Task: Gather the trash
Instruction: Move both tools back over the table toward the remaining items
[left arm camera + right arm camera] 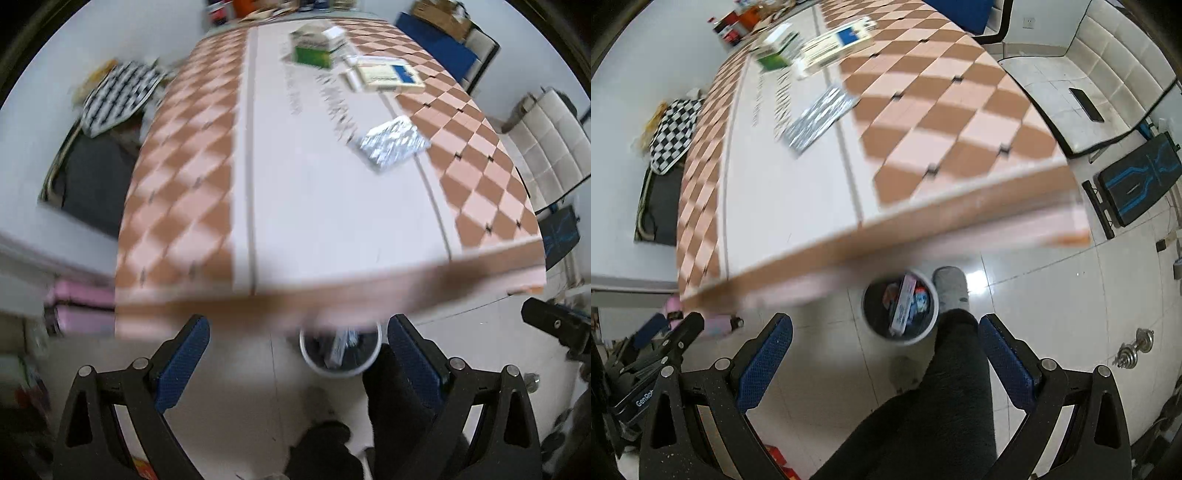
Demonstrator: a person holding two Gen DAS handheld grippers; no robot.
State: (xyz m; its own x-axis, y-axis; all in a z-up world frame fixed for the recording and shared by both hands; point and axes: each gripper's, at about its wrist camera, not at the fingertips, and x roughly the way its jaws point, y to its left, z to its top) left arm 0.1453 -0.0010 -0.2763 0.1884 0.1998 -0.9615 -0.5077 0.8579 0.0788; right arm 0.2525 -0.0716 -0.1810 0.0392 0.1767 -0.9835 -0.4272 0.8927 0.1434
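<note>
A silver foil packet [391,142] [818,116] lies on the white strip of the checkered table [184,184] [942,122]. Further back stand a green and white box [317,46] [777,48] and a flat cream box with a blue patch [391,75] [838,42]. Below the table's near edge a white-rimmed bin [340,350] [901,306] on the floor holds several wrappers and a long white box. My left gripper [299,354] is open and empty over the floor before the bin. My right gripper [886,350] is open too, nothing between its fingers, above the bin.
A person's dark trouser leg [942,398] and grey slipper [951,288] are beside the bin. A white cushioned bench [1082,92] stands right, a checkered cushion [114,96] left. Dumbbells [1134,349] and a black-blue board [1137,181] lie on the tiled floor.
</note>
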